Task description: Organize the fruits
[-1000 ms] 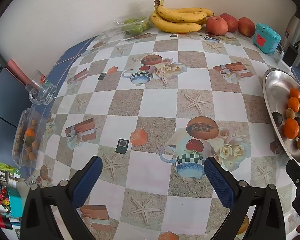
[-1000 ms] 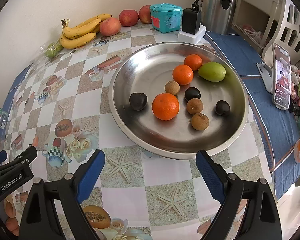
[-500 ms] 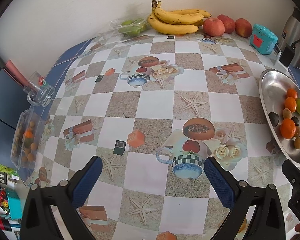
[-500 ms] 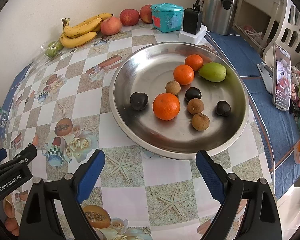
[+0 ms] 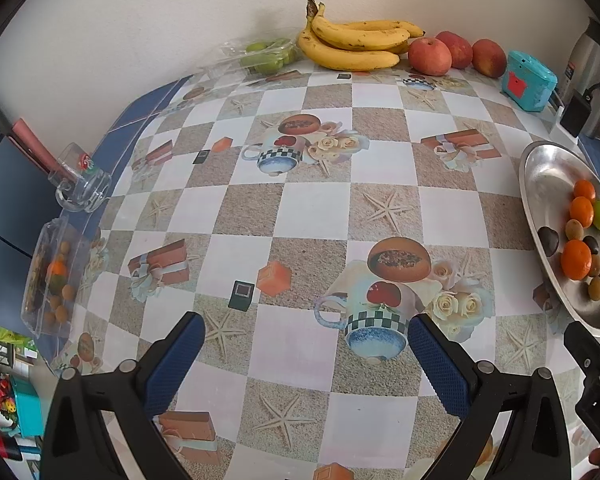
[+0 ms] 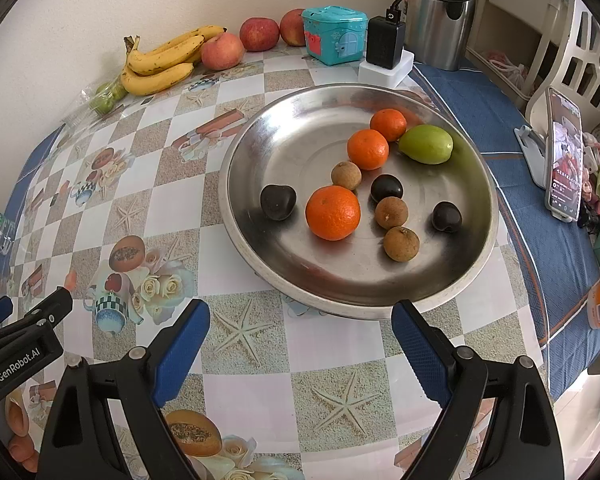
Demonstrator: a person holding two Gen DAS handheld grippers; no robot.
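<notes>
With both the left tongs (image 5: 306,344) and right tongs (image 6: 300,330) wide open and empty, I should lower the right squarely over one orange (image 6: 332,212) in the metal tray (image 6: 260,240).

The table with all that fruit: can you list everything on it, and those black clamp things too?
Metal tray: one, silver, right side.
Oranges: three, in tray.
Green fruit: one, in tray.
Brown round fruits: three, in tray.
Dark fruits: three, in tray.
Bananas: one yellow bunch, by wall.
Apples: three, red, beside bananas.
Teal box: one, by wall.
Charger: one, black.
Glass mug: one, clear, left edge.
Left gripper: open, empty.
Right gripper: open, empty.
</notes>
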